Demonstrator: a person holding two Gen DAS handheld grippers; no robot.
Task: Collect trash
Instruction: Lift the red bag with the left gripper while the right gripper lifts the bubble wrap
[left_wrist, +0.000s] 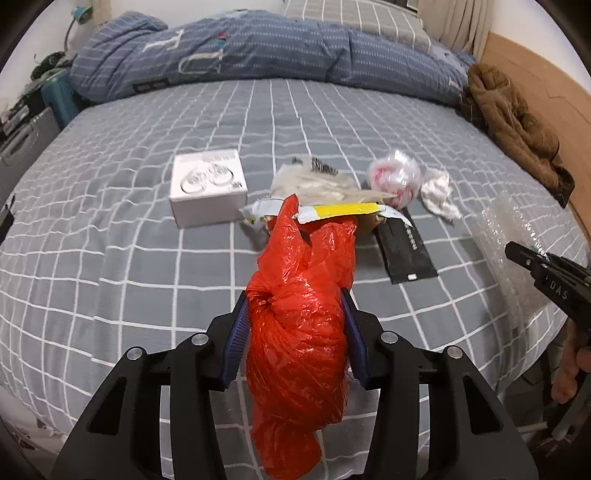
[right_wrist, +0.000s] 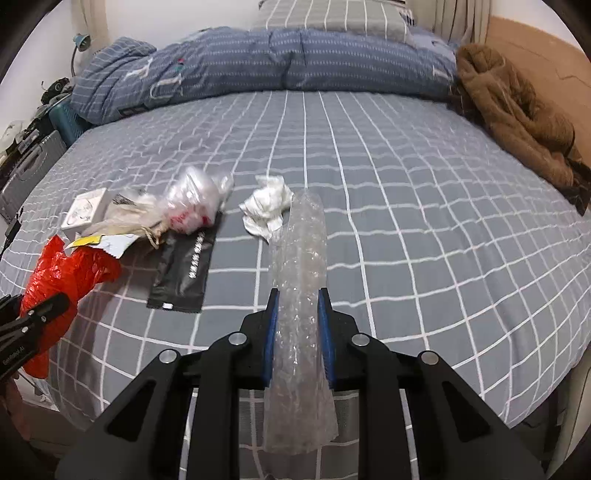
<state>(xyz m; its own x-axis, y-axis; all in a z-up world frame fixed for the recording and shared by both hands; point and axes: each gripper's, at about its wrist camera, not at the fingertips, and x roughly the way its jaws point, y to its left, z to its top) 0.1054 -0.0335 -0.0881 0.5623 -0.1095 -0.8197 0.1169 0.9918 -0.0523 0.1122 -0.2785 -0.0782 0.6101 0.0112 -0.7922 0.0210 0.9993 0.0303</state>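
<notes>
- Red plastic bag (left_wrist: 299, 332) is clamped in the left gripper (left_wrist: 295, 328) at the bed (left_wrist: 110, 240) edge.
- Bubble wrap (right_wrist: 301, 314) is pinched by the right gripper (right_wrist: 299, 325).
- Both pickups look made; next probably lift clear, leaving the box (left_wrist: 207, 188), black packet (left_wrist: 406, 251) and tissue (right_wrist: 267, 206) for later.

Black pouch (right_wrist: 183, 275) lettering perhaps illegible

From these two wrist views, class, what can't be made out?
- Contents of the knotted red plastic bag: opaque, both views.
- Print on the flat black plastic packet: too small.
- Lower end of the clear bubble-wrap strip: hidden behind the right gripper.
- Yellow-striped wrapper: partly covered by bag.
</notes>
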